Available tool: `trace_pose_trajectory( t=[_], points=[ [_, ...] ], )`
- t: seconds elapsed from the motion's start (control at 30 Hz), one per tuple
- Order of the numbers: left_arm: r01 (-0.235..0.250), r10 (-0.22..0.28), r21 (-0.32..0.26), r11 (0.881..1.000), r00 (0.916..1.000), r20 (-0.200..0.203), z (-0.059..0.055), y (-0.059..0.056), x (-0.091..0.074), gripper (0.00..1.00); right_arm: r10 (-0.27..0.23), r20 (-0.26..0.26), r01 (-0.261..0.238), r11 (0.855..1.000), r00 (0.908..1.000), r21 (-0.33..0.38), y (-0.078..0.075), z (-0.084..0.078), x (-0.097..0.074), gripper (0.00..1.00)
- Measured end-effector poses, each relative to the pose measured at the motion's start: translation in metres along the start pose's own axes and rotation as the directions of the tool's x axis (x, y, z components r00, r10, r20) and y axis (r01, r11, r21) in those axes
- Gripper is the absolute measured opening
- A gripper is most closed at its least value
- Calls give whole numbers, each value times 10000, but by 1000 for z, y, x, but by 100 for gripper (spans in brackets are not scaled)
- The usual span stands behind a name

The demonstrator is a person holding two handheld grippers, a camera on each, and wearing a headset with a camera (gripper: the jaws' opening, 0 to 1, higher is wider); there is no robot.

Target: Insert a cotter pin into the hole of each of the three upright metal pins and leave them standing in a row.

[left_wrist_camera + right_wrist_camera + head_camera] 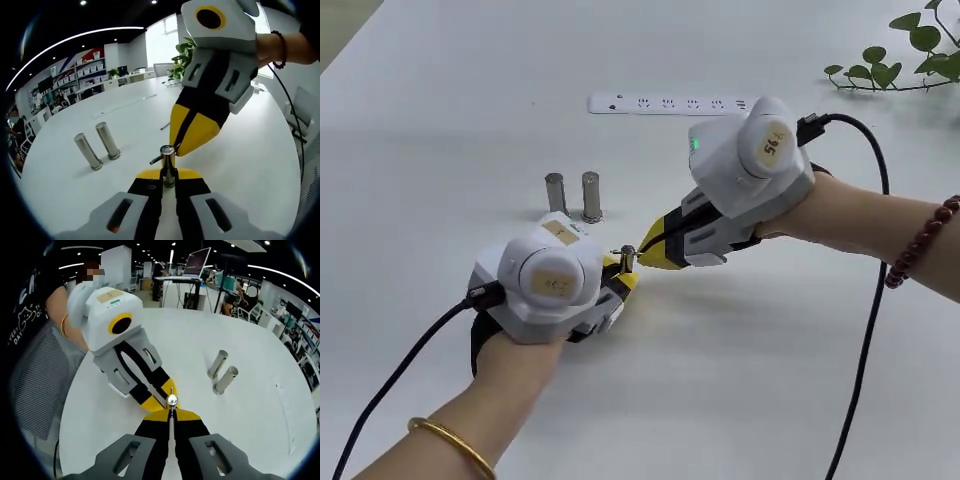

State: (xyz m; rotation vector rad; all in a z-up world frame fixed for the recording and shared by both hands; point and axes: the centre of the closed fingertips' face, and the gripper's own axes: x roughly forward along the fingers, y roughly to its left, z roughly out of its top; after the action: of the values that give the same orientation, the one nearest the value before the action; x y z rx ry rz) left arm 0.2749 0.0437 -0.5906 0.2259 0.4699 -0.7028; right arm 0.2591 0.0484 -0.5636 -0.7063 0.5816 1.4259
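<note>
- Cotter pin [155, 160]: a thin dark stub pokes out of one side of the held metal pin [167, 159] near its top. I take it for the cotter pin's tip, already through the hole.
- Left gripper [168, 176]: its jaws are clamped narrow on the lower part of that metal pin and hold it upright, close to the surface [740, 380].
- Right gripper [171, 414]: its jaws are pinched together with the tips right against the pin's head, on the side opposite the stub. Whether they actually grip the cotter pin's other end is hidden.
- Two other metal pins [573, 195] stand upright just beside each other on the surface, behind the left gripper and apart from it. No cotter pin can be made out in either one.
- Risk, as I judge it: if the right gripper pulls away while its jaws are closed on the cotter pin, it could drag the pin back out of the hole.
- Pushing sideways on the head, high above the left jaws' hold, could twist the metal pin in the grip or bend the thin cotter pin.
- Setting this pin down into the row brings the bulky left gripper near the two standing pins, and a brush could topple them.
- Letting go before the base sits flat could tip the pin.
</note>
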Motion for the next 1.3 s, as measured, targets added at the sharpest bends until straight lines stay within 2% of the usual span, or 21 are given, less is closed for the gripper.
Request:
trace_pose_trajectory(
  t=[0.2,0.3,0.43,0.5,0.67,0.83,1.07,1.3],
  points=[
    [-14,16,-267,9996,10000,54,0,1,0,5,50,-215,-45,9996,9998,263,-3,-3,3,0],
    [-57,59,-289,9996,10000,46,0,1,0,5,-78,-298,88,9994,9995,328,-3,-7,2,9],
    [-59,61,-285,9996,10000,57,0,1,-1,5,-201,-263,213,9987,9995,473,-1,-8,-4,6],
    [-76,78,-309,9995,10000,62,0,1,0,5,-368,-399,385,9983,9985,430,-4,-10,-7,4],
    [-121,124,-356,9993,9999,70,0,1,0,5,-586,-250,599,9968,9980,530,-9,-8,-10,0],
    [-159,163,-392,9991,9998,81,-1,1,-1,5,-483,-92,488,9967,9988,646,-7,-4,-8,0],
    [-208,212,-447,9988,9997,86,0,1,-1,5,-487,-163,495,9970,9987,587,-5,-3,-7,0],
    [-219,223,-489,9986,9997,67,0,1,0,5,-732,-99,739,9873,9973,1405,-10,-10,-12,2]
  ],
)
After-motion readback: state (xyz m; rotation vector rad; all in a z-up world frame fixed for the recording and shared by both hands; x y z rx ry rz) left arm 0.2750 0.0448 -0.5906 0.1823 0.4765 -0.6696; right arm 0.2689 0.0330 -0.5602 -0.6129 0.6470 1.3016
